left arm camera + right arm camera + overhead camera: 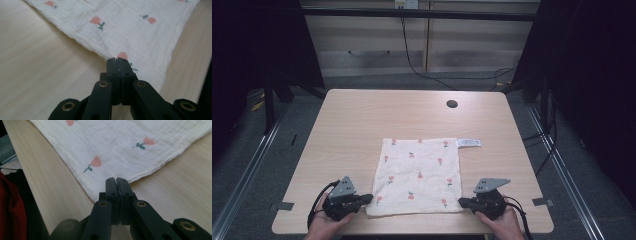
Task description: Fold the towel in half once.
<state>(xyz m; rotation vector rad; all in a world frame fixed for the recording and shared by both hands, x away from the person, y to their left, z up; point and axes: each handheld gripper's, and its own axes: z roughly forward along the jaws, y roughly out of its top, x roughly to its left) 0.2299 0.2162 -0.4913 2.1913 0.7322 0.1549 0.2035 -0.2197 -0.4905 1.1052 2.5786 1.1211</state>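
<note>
A white cloth (419, 175) printed with small pink tulips lies flat on the near half of the wooden table (362, 115). My left gripper (370, 198) sits at the cloth's near left corner, and in the left gripper view the jaws of the left gripper (117, 60) are shut on the edge of the cloth (130, 32). My right gripper (460, 201) is at the near right corner. In the right gripper view the right gripper (116, 179) has its jaws pressed together on the hem of the cloth (120, 147), which puckers slightly at the tips.
A white label (468, 143) sticks out from the cloth's far right corner. A round cable hole (452, 104) sits near the table's far edge. Tape strips (285, 205) mark the near corners. Something red (10, 215) hangs below the near table edge.
</note>
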